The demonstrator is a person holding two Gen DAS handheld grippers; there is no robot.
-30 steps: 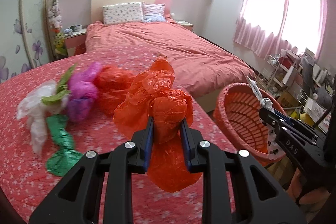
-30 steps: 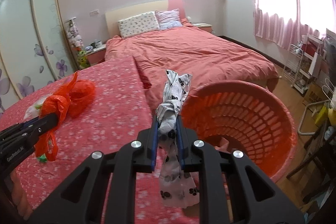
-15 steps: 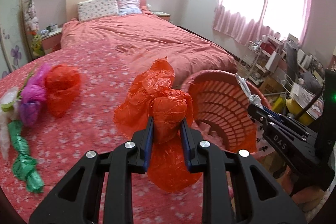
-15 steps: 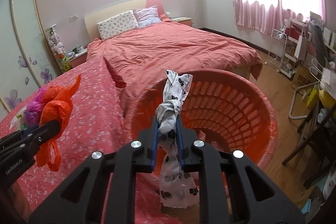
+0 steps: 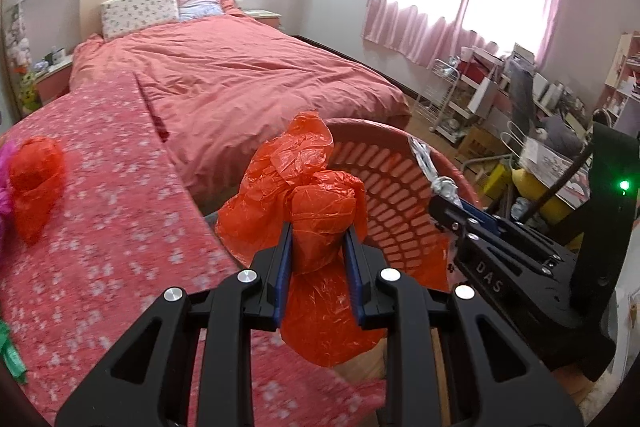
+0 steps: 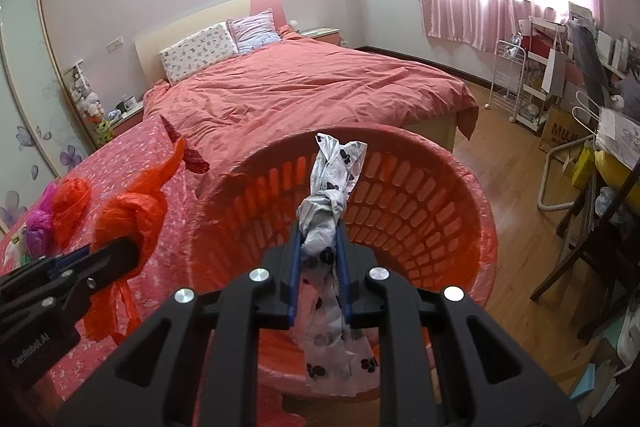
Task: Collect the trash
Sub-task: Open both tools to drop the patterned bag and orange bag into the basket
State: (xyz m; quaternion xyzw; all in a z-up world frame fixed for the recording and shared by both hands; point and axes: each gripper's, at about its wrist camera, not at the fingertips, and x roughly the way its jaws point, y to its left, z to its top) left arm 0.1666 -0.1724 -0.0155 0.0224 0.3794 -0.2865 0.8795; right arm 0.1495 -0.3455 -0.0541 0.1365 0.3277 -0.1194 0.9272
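My left gripper (image 5: 318,241) is shut on a crumpled orange plastic bag (image 5: 304,203) and holds it at the near rim of the red slotted basket (image 5: 396,207). My right gripper (image 6: 319,243) is shut on a knotted white bag with black paw prints (image 6: 332,195) and holds it over the basket's opening (image 6: 400,203). The right gripper shows in the left wrist view (image 5: 448,203), the left one in the right wrist view (image 6: 132,247) with its orange bag (image 6: 132,211). Another orange bag (image 5: 34,183) lies on the flowered red table (image 5: 112,235).
A purple bag (image 6: 38,227) lies by the orange one on the table (image 6: 156,147). A bed with a red cover (image 6: 304,99) stands behind the basket. Shelves and clutter (image 6: 560,83) line the right wall by the wooden floor (image 6: 516,163).
Both grippers have moved right, away from the table and towards the basket. The paw-print bag went from beside the basket to above its opening; the orange bag reached the basket's rim.
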